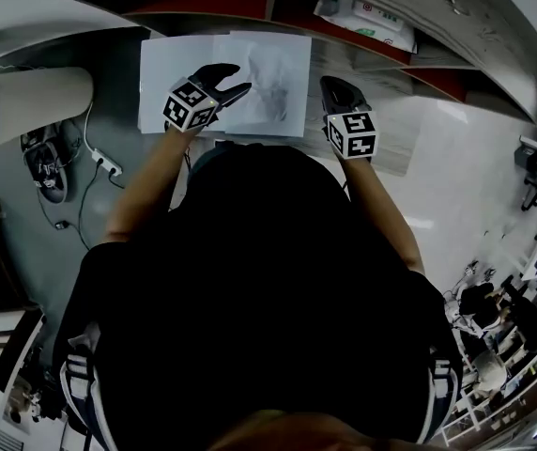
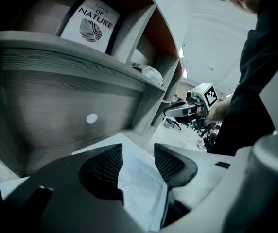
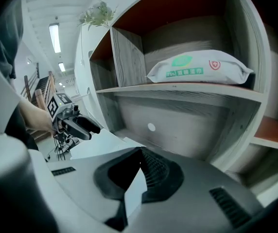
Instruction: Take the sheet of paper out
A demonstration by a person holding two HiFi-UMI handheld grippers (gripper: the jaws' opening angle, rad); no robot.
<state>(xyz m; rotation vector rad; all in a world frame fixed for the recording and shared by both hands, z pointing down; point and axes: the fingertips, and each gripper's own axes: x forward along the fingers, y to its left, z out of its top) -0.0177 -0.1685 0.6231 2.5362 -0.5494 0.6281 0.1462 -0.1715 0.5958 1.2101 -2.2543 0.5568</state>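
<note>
Paper white, faint grey smudging. Shelf grey wood-grain, red-brown back panels. Pack white with green print; book white, black leaf motif.

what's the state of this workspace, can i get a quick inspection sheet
surface: grey wood-grain desk under a shelf unit, partly covered by paper
job's things: paper, white sheets overlapping on the desk, the top one creased
clutter: nothing seen
grippers: left gripper has its fingers apart over the paper, not pressing it; right gripper has its fingers together at the tips, with a white sliver of paper between them
cables: cables and a power strip on the floor to the left of the desk
surroundings: pack of wipes and a book in shelf compartments, a plant on top
</note>
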